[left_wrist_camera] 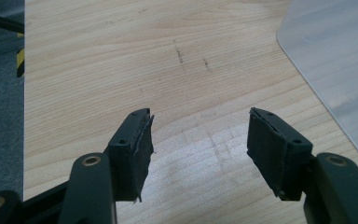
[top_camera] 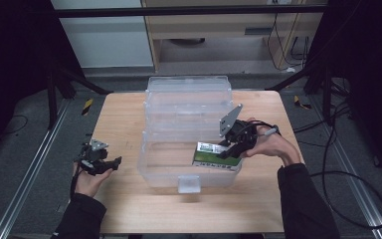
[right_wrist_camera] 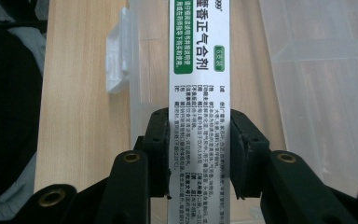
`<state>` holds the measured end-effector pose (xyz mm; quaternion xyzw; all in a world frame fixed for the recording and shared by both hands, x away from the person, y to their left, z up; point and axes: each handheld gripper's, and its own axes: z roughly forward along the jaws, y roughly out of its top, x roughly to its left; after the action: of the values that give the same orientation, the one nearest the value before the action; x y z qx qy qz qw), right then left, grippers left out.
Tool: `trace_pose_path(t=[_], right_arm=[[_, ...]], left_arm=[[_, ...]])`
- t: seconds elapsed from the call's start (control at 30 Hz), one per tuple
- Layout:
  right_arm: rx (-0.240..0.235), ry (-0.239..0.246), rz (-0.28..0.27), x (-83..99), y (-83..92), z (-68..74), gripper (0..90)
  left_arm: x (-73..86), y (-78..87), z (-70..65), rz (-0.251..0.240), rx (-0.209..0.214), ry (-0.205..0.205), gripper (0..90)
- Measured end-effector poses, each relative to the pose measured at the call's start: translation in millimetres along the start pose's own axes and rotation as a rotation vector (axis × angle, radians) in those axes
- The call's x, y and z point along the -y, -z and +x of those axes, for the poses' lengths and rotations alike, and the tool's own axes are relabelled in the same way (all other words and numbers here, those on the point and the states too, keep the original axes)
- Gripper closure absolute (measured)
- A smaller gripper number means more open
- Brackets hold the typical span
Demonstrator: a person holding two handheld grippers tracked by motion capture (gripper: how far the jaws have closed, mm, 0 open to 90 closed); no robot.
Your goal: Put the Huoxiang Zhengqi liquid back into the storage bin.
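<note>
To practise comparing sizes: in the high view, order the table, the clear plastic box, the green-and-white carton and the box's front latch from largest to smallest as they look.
1. table
2. clear plastic box
3. green-and-white carton, partly hidden by the right tongs
4. front latch

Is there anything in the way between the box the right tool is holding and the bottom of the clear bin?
Nothing visible. The right tool holds the box low inside the open bin, and the part of the bin floor around it looks bare.
</note>
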<state>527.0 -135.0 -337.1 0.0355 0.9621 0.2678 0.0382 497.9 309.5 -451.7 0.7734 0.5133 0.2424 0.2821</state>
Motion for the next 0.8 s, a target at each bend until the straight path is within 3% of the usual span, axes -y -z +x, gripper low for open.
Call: trace_pose_path(t=[0.27,0.8], right_arm=[[-0.009,0.043,0.043,-6.5,-5.4,-0.7,64.1],[-0.038,0.067,0.106,-8.9,-20.7,-1.9,64.0]], left_arm=[[0.2,0.2,0.6,-0.001,-0.001,0.001,39.5],[0.6,-0.3,0.8,0.003,0.0,0.0,39.3]])
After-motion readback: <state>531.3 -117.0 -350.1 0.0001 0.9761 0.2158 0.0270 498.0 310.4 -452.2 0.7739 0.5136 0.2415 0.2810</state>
